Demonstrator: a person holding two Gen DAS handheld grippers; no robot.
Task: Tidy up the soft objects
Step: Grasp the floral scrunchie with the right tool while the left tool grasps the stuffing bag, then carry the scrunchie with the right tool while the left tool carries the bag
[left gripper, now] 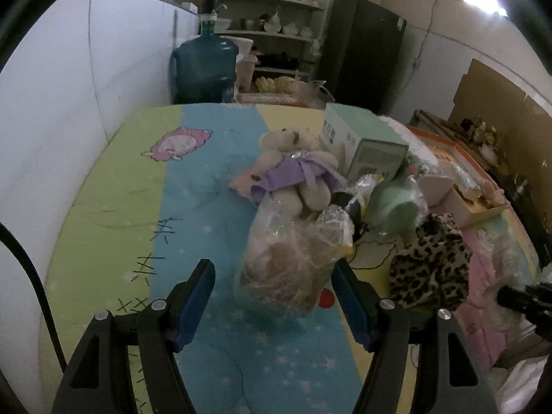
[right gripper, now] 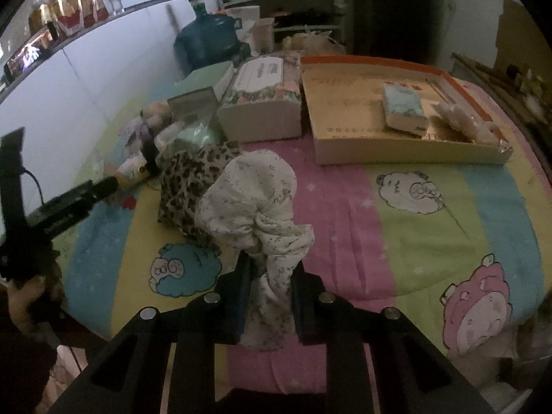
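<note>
**Floral cloth gripped, plastic bag framed**

The right gripper (right gripper: pixel 272 262) is pinching a crumpled white floral cloth (right gripper: pixel 255 200) – bunched beside a leopard-print fabric (right gripper: pixel 189 179) on the striped cartoon bedsheet (right gripper: pixel 431 241); the left gripper (left gripper: pixel 272 276) is standing wide around a clear crinkled plastic bag (left gripper: pixel 289 262) – pads not pressing.

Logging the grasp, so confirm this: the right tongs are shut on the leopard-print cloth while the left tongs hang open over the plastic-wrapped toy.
Wrong cloth. The right wrist view shows the right tongs shut on the white floral cloth; the leopard-print cloth lies behind it.
</note>
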